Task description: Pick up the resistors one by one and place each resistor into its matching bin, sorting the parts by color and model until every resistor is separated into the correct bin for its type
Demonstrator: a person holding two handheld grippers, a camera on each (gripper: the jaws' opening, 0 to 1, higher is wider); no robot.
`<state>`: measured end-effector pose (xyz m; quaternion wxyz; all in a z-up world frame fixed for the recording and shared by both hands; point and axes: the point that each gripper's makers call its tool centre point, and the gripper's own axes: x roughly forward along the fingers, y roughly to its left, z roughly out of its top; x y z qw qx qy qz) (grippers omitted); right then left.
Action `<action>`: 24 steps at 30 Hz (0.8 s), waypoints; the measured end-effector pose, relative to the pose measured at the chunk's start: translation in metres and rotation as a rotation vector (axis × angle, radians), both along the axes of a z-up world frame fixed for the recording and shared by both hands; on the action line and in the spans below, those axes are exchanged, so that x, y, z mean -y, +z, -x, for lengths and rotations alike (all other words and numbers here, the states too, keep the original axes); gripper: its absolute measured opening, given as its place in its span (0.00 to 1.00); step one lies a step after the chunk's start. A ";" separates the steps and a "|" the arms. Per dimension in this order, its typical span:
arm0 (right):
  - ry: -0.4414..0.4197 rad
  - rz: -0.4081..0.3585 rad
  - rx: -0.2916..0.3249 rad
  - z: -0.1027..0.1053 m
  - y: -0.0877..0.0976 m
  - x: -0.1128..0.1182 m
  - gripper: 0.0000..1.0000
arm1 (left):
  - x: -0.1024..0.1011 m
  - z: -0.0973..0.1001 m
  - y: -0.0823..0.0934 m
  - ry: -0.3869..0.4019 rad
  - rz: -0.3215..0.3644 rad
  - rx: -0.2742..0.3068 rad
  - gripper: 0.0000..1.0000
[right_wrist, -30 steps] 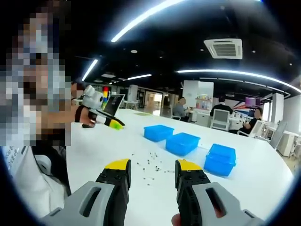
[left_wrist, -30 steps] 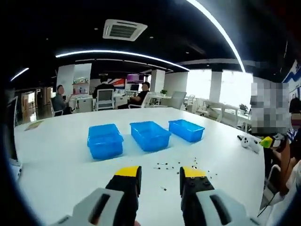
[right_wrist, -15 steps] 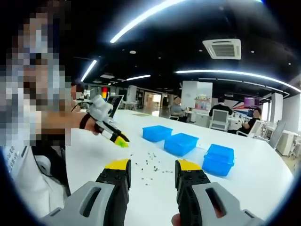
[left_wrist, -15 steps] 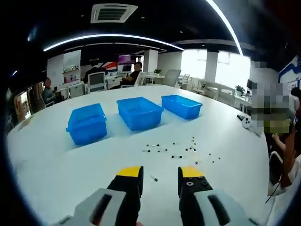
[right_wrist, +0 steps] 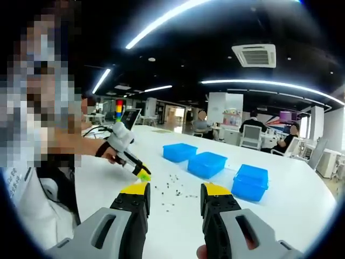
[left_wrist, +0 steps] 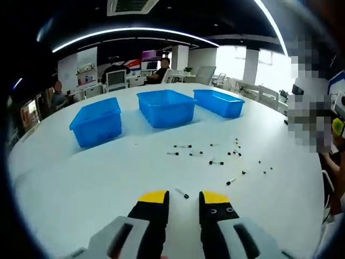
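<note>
Left gripper (left_wrist: 183, 198) has its jaws spread, one resistor (left_wrist: 181, 193) lying on the table (left_wrist: 81, 178) right between the tips; right gripper (right_wrist: 175, 190) is spread too, holding nothing, bins (left_wrist: 165, 107) further back

The three bins (left_wrist: 165, 107) are bright blue; the table (left_wrist: 81, 178) is plain white; the scattered resistors (left_wrist: 215, 162) look black with pale ends. The left gripper (left_wrist: 180, 200) has black jaws tipped yellow; the right gripper (right_wrist: 174, 190) matches.

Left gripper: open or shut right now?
Open. The left gripper has a clear gap between its yellow-tipped jaws, nothing held; one resistor lies on the table there.
</note>
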<state>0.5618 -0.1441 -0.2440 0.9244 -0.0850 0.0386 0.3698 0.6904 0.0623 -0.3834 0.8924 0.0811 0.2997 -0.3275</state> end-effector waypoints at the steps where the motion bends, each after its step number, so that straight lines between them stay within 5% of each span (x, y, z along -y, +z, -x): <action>1: 0.000 0.000 -0.002 0.000 -0.001 0.000 0.39 | -0.001 -0.001 0.000 -0.001 -0.016 0.011 0.17; 6: 0.002 0.001 -0.007 -0.001 -0.002 -0.001 0.39 | 0.001 0.000 -0.001 -0.014 -0.070 -0.051 0.06; 10: 0.010 0.003 -0.008 0.000 -0.003 -0.004 0.39 | 0.005 -0.003 -0.002 -0.052 -0.117 -0.159 0.05; 19: 0.006 0.001 -0.005 0.001 -0.001 -0.001 0.39 | 0.004 -0.007 0.002 -0.070 -0.095 -0.184 0.04; 24: 0.004 -0.001 -0.007 0.000 -0.001 0.000 0.39 | 0.002 -0.004 0.031 -0.058 -0.019 -0.116 0.04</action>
